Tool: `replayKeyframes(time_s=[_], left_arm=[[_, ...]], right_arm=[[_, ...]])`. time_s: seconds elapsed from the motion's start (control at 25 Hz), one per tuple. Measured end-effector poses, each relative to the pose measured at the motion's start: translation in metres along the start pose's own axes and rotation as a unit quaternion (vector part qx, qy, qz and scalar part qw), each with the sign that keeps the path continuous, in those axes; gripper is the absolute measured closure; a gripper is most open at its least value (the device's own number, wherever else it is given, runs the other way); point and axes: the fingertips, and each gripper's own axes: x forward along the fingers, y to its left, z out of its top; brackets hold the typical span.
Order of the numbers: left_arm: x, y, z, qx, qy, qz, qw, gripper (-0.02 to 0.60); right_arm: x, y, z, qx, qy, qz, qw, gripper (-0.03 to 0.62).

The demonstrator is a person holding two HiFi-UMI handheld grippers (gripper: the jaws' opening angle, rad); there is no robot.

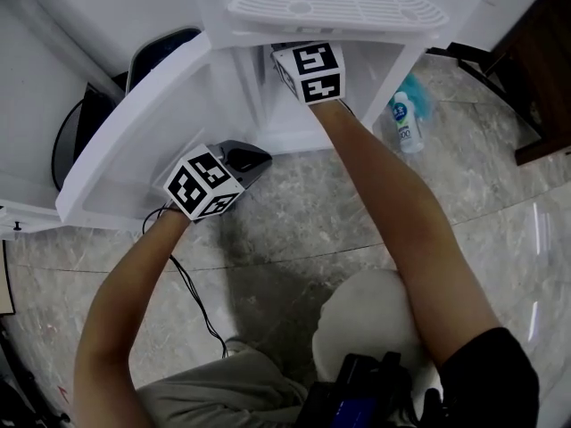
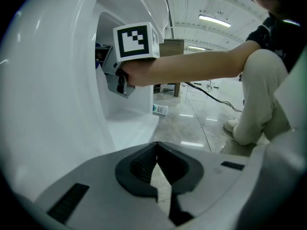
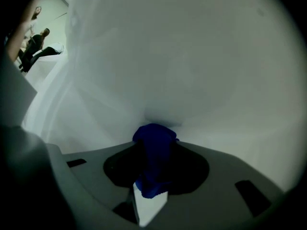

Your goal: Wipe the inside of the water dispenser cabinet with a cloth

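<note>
The white water dispenser stands with its cabinet door point(image 1: 134, 132) swung open to the left. My right gripper point(image 3: 154, 134) reaches into the cabinet point(image 1: 245, 87) and is shut on a dark blue cloth point(image 3: 154, 150), whose bunched front end lies against the white inner wall point(image 3: 182, 71). In the head view only its marker cube point(image 1: 310, 71) shows; its jaws are hidden inside. My left gripper point(image 1: 252, 160) sits low beside the door's inner face point(image 2: 53, 104). It is shut, with nothing between its jaws point(image 2: 157, 150). The left gripper view shows the right gripper's cube point(image 2: 135, 41) at the cabinet mouth.
A small blue-capped bottle point(image 1: 407, 123) lies on the grey marble floor right of the dispenser. The drip tray grille point(image 1: 339, 7) juts out above the cabinet. A black cable point(image 1: 192, 292) trails across the floor. Dark furniture point(image 1: 544, 69) stands far right. My knee point(image 1: 375, 319) is bent below.
</note>
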Motion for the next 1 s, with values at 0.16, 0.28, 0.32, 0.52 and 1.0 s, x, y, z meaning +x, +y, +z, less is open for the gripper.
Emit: replayKeyframes(time_s=[0.16, 0.28, 0.32, 0.52, 1.0], left_arm=[[-0.001, 0.005, -0.005, -0.006, 0.004, 0.005, 1.0, 0.574], [0.001, 0.004, -0.003, -0.004, 0.002, 0.003, 1.0, 0.574], [0.002, 0.003, -0.001, -0.003, 0.001, 0.003, 1.0, 0.574], [-0.001, 0.011, 0.011, -0.003, -0.015, 0.019, 0.9997, 0.574], [0.016, 0.024, 0.087, -0.01, -0.141, 0.075, 0.9871, 0.557]], right_arm=[[-0.014, 0.009, 0.003, -0.012, -0.007, 0.016, 1.0, 0.488], [-0.012, 0.008, 0.007, -0.026, -0.007, 0.019, 0.999, 0.488], [-0.009, 0.006, 0.005, -0.024, -0.004, 0.015, 1.0, 0.488], [0.007, -0.001, 0.0, 0.0, 0.02, 0.013, 1.0, 0.488], [-0.098, 0.028, -0.017, -0.065, 0.126, 0.202, 0.969, 0.488]])
